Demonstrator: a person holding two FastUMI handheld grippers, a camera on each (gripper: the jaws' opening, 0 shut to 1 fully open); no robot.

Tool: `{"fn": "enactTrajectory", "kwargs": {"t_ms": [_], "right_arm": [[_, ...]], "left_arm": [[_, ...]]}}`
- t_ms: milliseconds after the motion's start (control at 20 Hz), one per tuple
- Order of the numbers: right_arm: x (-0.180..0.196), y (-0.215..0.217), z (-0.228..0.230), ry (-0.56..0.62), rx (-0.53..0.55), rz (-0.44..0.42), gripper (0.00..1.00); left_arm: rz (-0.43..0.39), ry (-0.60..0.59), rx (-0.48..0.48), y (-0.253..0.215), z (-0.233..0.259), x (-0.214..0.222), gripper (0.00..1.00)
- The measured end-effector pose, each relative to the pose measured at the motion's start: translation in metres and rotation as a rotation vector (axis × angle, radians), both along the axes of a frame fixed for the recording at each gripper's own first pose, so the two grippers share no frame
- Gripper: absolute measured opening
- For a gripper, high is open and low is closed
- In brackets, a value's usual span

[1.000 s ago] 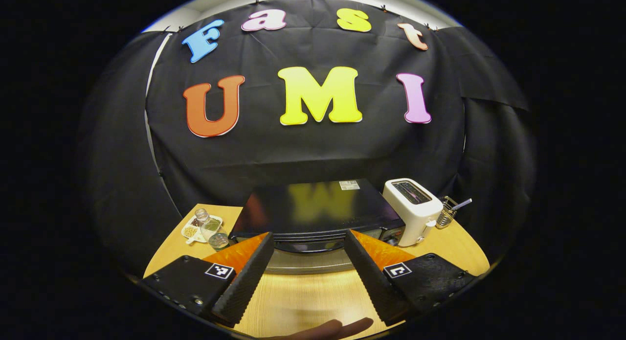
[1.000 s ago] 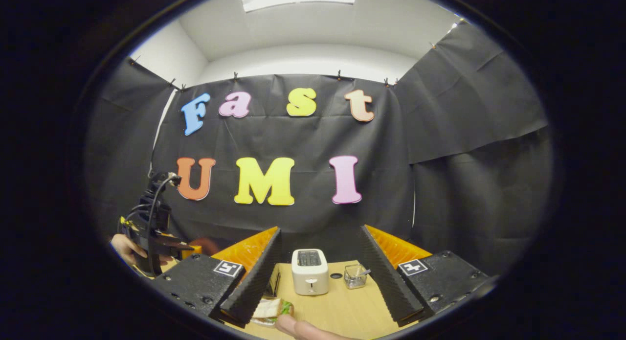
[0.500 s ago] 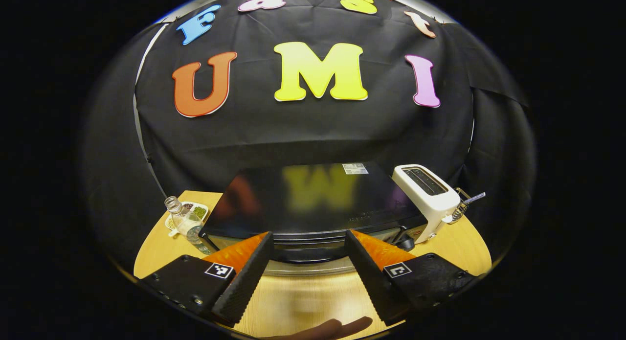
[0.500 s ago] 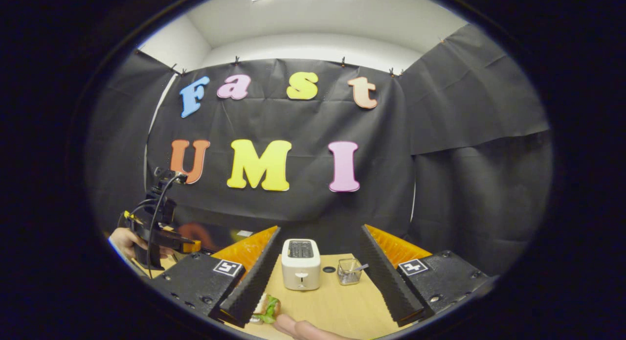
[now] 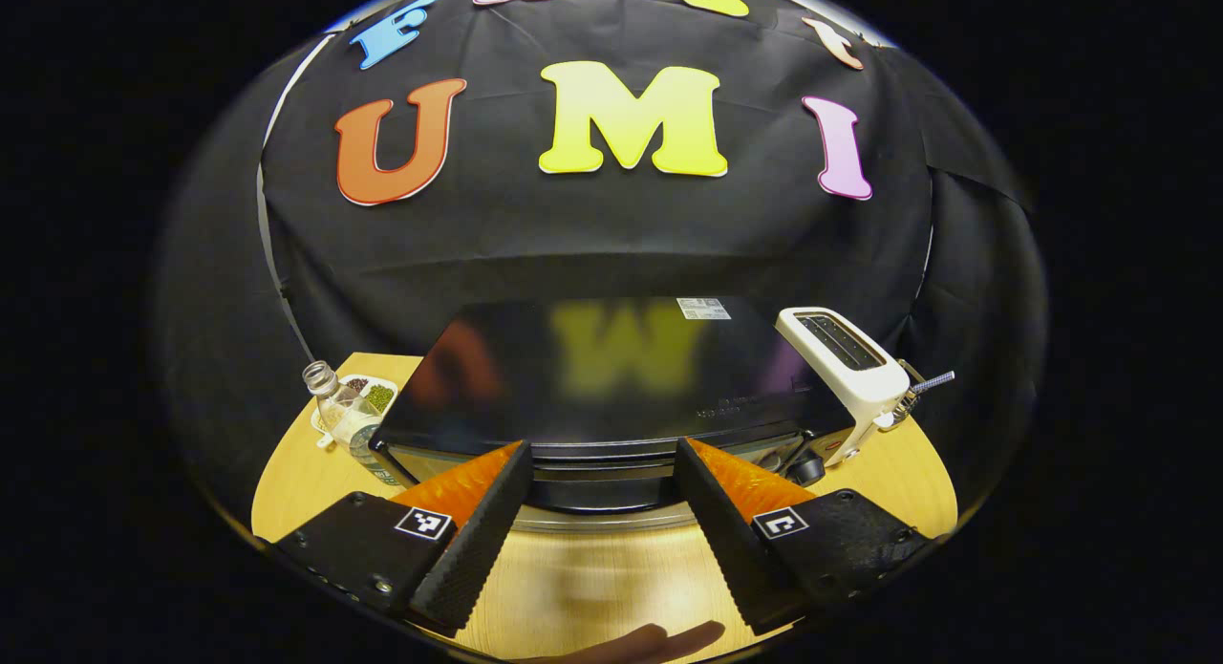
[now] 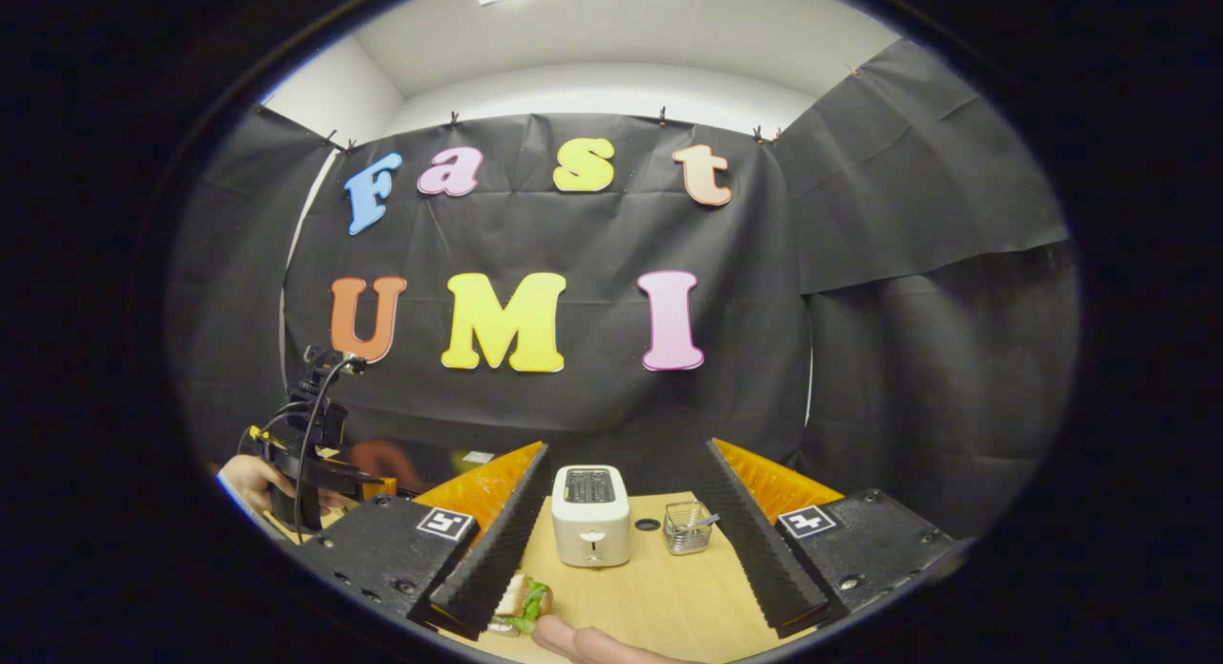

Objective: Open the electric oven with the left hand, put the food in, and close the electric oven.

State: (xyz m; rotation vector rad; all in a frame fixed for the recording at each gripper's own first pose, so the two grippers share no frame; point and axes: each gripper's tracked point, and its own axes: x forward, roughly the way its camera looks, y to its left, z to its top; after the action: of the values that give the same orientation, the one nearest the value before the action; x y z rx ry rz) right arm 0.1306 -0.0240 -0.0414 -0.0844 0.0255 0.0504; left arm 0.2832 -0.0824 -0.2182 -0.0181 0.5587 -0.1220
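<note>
The left tongs (image 5: 600, 516) are being held with fingers spread wide apart, gripping nothing. The right tongs (image 6: 621, 525) are likewise being held agape. The left tongs are being clasped by a hand (image 6: 250, 481).

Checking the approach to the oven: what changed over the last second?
The left tool moved closer to the oven, which looms larger. The right tool tipped slightly downward, showing more of the sandwich. Both stayed open and empty; the oven door stayed closed.
</note>
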Motion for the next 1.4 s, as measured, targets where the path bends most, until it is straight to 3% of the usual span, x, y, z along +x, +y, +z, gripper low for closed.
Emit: {"fn": "enactTrajectory", "kwargs": {"t_ms": [100,150,200,250,300,350,400,550,600,650,700,750,800,850,900,950,1000,1050,1100,1150,1200,1250,1300,1350,1400], "right_arm": [[-0.003,0.001,0.002,-0.006,-0.003,0.001,1.00],[-0.005,0.003,0.003,-0.007,-0.005,0.004,0.91],[-0.007,0.003,0.003,-0.005,-0.004,0.006,0.91],[-0.009,0.005,0.004,-0.004,0.001,0.009,1.00],[-0.011,0.007,0.004,0.003,0.009,0.013,0.91],[-0.014,0.009,0.002,0.012,0.018,0.018,0.91],[-0.016,0.011,0.002,0.016,0.029,0.019,1.00],[-0.026,0.014,0.002,0.023,0.046,0.028,1.00],[-0.029,0.015,0.004,0.022,0.047,0.030,0.91],[-0.031,0.015,0.006,0.017,0.047,0.030,0.91],[-0.034,0.014,0.007,0.013,0.046,0.027,0.91],[-0.037,0.014,0.007,0.010,0.043,0.026,1.00],[-0.039,0.014,0.008,0.009,0.039,0.027,1.00],[-0.041,0.013,0.007,0.008,0.034,0.025,0.91],[-0.043,0.013,0.008,0.007,0.031,0.024,1.00],[-0.045,0.012,0.007,0.009,0.029,0.022,1.00],[-0.046,0.011,0.006,0.011,0.027,0.021,0.91],[-0.048,0.011,0.005,0.014,0.026,0.021,1.00],[-0.048,0.010,0.004,0.015,0.026,0.020,1.00],[-0.049,0.010,0.002,0.016,0.027,0.019,1.00],[-0.049,0.009,-0.001,0.022,0.026,0.018,1.00],[-0.049,0.010,-0.004,0.027,0.024,0.019,1.00],[-0.049,0.010,-0.006,0.031,0.022,0.020,1.00],[-0.046,0.010,-0.010,0.039,0.018,0.019,1.00],[-0.045,0.009,-0.014,0.049,0.013,0.019,1.00]], "left_arm": [[-0.004,-0.002,-0.002,0.000,0.000,-0.002,0.99],[-0.007,-0.005,-0.004,0.000,0.000,-0.006,0.99],[-0.007,-0.003,-0.009,0.001,-0.001,-0.014,0.99],[-0.004,-0.006,-0.015,0.000,-0.001,-0.020,0.99],[0.000,-0.016,-0.018,0.000,-0.002,-0.026,0.99],[-0.003,-0.029,-0.010,0.000,-0.004,-0.031,0.99],[-0.001,-0.043,-0.006,0.001,-0.006,-0.037,0.99],[0.002,-0.044,0.000,0.001,-0.019,-0.060,0.99],[0.005,-0.045,0.000,0.001,-0.022,-0.070,0.99],[0.002,-0.049,0.005,0.000,-0.027,-0.079,0.99],[0.002,-0.048,0.007,0.001,-0.034,-0.089,0.99],[0.004,-0.044,0.006,0.002,-0.041,-0.099,0.99],[0.003,-0.035,0.009,0.001,-0.048,-0.109,0.99],[0.004,-0.030,0.008,0.002,-0.057,-0.118,0.99],[0.009,-0.016,0.009,0.002,-0.066,-0.125,0.98],[0.010,-0.006,0.014,0.001,-0.076,-0.133,0.99],[0.015,0.010,0.016,0.001,-0.086,-0.140,0.99],[0.019,0.027,0.016,0.002,-0.098,-0.146,0.91],[0.019,0.052,0.019,0.001,-0.111,-0.151,0.98],[0.018,0.072,0.021,0.000,-0.123,-0.156,0.98],[0.015,0.106,0.013,-0.002,-0.138,-0.159,0.89],[0.018,0.145,0.003,-0.002,-0.154,-0.162,0.96],[0.031,0.174,0.001,-0.001,-0.162,-0.167,0.96],[0.029,0.128,0.003,0.000,-0.150,-0.165,0.96],[0.021,0.115,0.014,0.000,-0.157,-0.160,0.88]]}}
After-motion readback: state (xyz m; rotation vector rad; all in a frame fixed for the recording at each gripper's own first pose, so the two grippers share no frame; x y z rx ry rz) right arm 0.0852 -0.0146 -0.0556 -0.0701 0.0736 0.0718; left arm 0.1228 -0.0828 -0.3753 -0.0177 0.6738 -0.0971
